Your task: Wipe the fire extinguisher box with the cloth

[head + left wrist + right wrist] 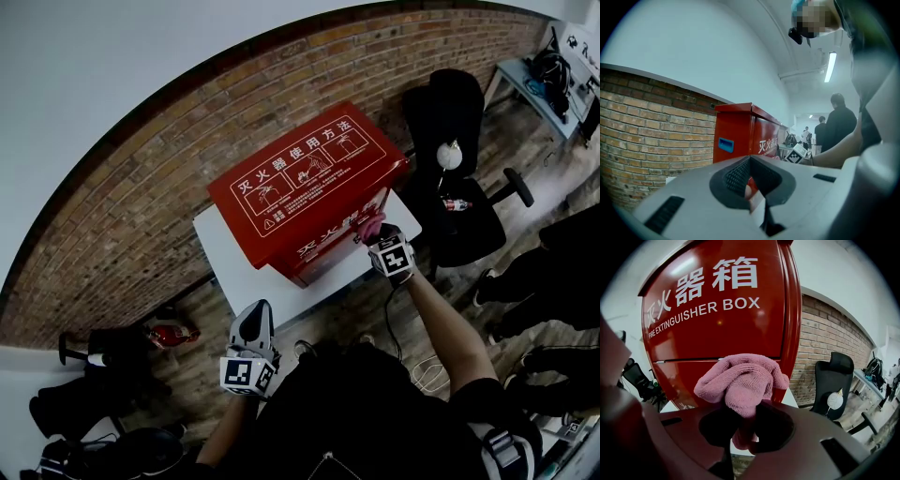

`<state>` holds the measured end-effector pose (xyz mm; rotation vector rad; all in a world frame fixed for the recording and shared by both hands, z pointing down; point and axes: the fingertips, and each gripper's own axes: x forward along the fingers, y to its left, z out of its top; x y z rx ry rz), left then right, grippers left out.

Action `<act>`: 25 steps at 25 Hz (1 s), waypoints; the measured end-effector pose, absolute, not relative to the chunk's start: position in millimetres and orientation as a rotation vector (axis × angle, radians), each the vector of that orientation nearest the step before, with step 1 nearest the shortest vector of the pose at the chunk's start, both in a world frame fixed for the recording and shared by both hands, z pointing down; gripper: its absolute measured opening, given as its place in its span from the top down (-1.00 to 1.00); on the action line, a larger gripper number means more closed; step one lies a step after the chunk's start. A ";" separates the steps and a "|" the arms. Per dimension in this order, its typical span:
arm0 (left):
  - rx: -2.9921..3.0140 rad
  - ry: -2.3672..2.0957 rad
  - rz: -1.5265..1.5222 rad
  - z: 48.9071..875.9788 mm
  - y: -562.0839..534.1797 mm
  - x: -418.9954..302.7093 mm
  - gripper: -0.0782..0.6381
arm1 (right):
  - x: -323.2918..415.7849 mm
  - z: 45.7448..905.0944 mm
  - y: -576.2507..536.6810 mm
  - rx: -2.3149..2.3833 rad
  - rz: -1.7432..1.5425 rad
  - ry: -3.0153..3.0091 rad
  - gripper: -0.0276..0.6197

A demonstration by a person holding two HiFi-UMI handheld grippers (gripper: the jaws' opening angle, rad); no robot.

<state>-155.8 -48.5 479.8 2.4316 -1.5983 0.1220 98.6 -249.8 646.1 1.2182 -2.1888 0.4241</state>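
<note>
Right gripper (375, 236): jaws closed on the pink cloth (368, 226). The right gripper view shows the cloth (740, 380) bunched above the jaw tips of this gripper (740, 427), with a tail of fabric hanging down between them. Directly ahead of the jaws stands the red fire extinguisher box (717, 333), its lettered front panel filling that view. Only the head view shows the box (300, 187) standing on a white table (234, 253), with the cloth at the right end of the front panel, apparently touching it. Left gripper (253, 314): held low, on the person's side of the table and well apart from the box. The left gripper view shows the jaws of this gripper (752, 187) together with nothing between them. Ahead of them that view shows the box's side (736, 136), the brick wall (647, 131) to the jaws' left, and people standing (839, 122) beyond. A black chair (832, 380) stands right of the right gripper.
</note>
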 end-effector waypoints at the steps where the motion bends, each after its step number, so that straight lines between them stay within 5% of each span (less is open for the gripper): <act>1: 2.433 -1.597 0.123 479.5 -47.6 -157.2 0.72 | 97.0 645.9 -248.5 1.216 0.425 -2.189 0.68; 25: 2.463 -1.592 0.099 472.3 -20.1 -191.1 0.72 | 52.5 646.7 -220.3 1.194 0.420 -2.197 0.68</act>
